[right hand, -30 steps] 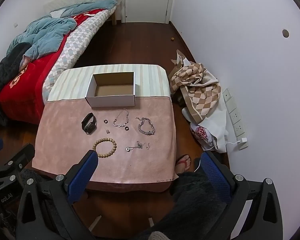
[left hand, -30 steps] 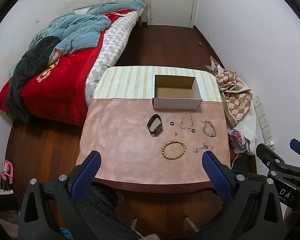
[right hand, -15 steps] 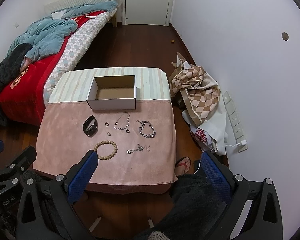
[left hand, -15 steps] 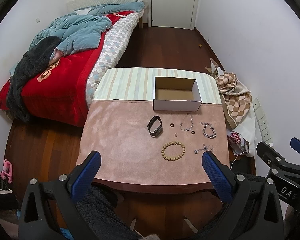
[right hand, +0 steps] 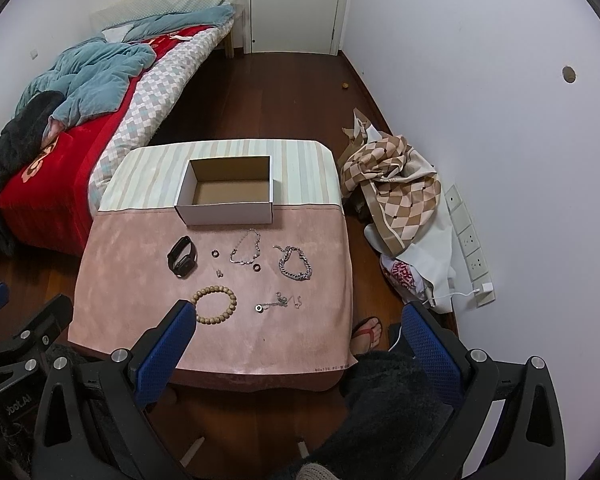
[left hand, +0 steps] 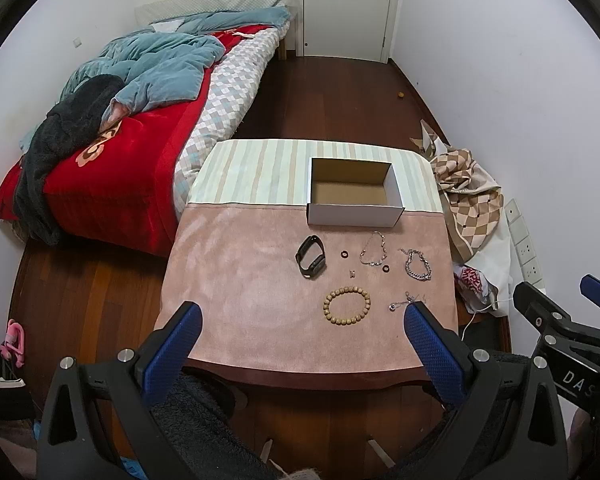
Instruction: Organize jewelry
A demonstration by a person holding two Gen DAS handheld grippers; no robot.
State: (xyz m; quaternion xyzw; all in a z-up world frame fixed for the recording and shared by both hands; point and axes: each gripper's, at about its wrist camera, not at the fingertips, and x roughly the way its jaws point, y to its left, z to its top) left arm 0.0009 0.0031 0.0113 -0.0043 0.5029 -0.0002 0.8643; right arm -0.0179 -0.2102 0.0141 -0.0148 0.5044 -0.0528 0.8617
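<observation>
An open white cardboard box (left hand: 354, 205) (right hand: 228, 213) stands empty at the middle of the table. In front of it on the pink cloth (left hand: 236, 280) lie a black wristband (left hand: 310, 256) (right hand: 182, 257), a wooden bead bracelet (left hand: 347, 305) (right hand: 215, 304), a thin silver bracelet (left hand: 374, 249) (right hand: 245, 247), a chunky silver chain bracelet (left hand: 417, 265) (right hand: 296, 264), a silver necklace with a pendant (left hand: 408, 301) (right hand: 278, 303), two dark rings (left hand: 343, 254) (right hand: 256, 268) and small earrings (right hand: 219, 273). My left gripper (left hand: 302, 328) and right gripper (right hand: 296, 328) are open and empty, above the table's near edge.
A bed (left hand: 132, 128) with red and blue covers stands left of the table. A checked cloth and bags (right hand: 396, 196) lie on the floor at the right by wall sockets (right hand: 470, 248). A sandalled foot (right hand: 366, 334) shows by the table's near right corner.
Both grippers have drawn slightly back and up; the table looks a little smaller and lower. Nothing on the table has moved. Both grippers stay open.
</observation>
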